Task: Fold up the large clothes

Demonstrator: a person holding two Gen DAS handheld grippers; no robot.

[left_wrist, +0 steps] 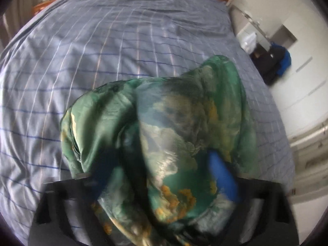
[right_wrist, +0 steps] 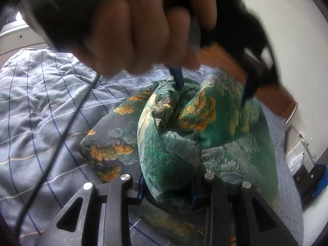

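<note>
Checked blue bedsheet (left_wrist: 86, 65) underneath; the right gripper (right_wrist: 167, 186) is clamped on the green patterned garment (right_wrist: 176, 143), the left gripper (left_wrist: 162, 170) straddling a bunch of it, jaws part-closed, grip unclear.

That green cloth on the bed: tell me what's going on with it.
A person is working a green patterned garment on a bed with a blue checked cover, a handheld gripper in each hand. The right gripper has its jaws closed on a bunched fold. The left gripper has fabric bunched between its jaws; whether it pinches is unclear. The garment is crumpled, not yet folded.
</note>
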